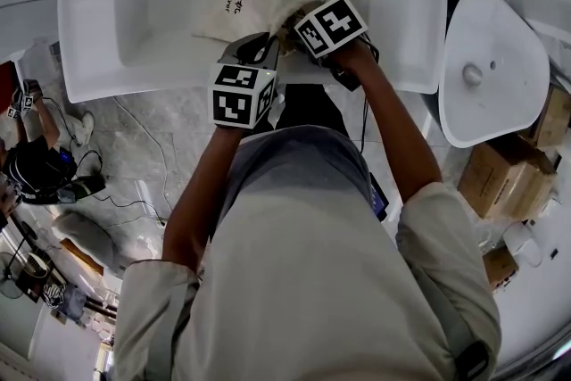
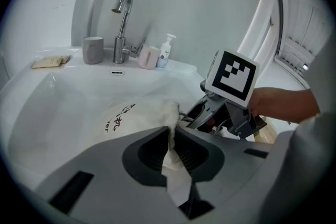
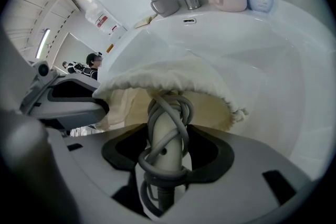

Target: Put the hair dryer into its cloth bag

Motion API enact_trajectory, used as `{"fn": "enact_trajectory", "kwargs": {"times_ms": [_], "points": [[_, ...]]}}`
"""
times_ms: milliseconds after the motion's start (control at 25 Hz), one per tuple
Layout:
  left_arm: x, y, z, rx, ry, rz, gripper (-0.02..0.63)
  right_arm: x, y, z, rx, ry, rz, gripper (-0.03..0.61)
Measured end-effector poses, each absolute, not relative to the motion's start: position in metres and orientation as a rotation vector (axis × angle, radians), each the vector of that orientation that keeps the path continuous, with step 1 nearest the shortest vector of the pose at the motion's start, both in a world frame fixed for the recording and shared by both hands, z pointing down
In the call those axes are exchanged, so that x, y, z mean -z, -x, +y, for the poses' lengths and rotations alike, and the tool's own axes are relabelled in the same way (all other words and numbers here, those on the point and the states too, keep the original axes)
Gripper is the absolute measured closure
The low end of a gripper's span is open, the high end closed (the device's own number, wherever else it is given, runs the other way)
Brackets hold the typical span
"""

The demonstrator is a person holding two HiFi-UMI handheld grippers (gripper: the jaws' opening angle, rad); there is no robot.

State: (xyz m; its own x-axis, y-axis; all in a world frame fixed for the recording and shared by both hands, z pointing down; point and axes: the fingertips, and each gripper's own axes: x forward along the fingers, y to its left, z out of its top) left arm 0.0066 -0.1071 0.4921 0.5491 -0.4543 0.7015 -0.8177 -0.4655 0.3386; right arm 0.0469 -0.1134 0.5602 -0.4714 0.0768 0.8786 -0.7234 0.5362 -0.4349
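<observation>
Clamped in right gripper (image 3: pixel 168 153): dryer (image 3: pixel 166 126) by handle, cord (image 3: pixel 137 157) wound round, head end tucked into bag (image 3: pixel 173 78) mouth, in sink (image 3: pixel 262 55). Pinching bag rim with left gripper (image 2: pixel 176 152). Probably rigid, hefty, smooth: grip over cord. Floppy cloth: keep rim pinched open.

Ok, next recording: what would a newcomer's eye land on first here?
The cream cloth bag lies in the white sink, with its mouth toward the person. The right claw grips the hair dryer by its cord-wrapped handle, and the dryer's far end is already hidden inside the bag's open mouth. Beside it, the left claw pinches the bag's edge.
</observation>
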Motion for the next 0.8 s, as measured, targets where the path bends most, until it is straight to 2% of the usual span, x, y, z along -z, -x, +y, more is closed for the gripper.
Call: {"fn": "enact_trajectory", "kwargs": {"times_ms": [800], "points": [[-0.485,-0.026,-0.109,-0.696,-2.160,-0.945,0.571,-0.566,-0.029,-0.131,-1.025,-0.535,-1.873,0.337]]}}
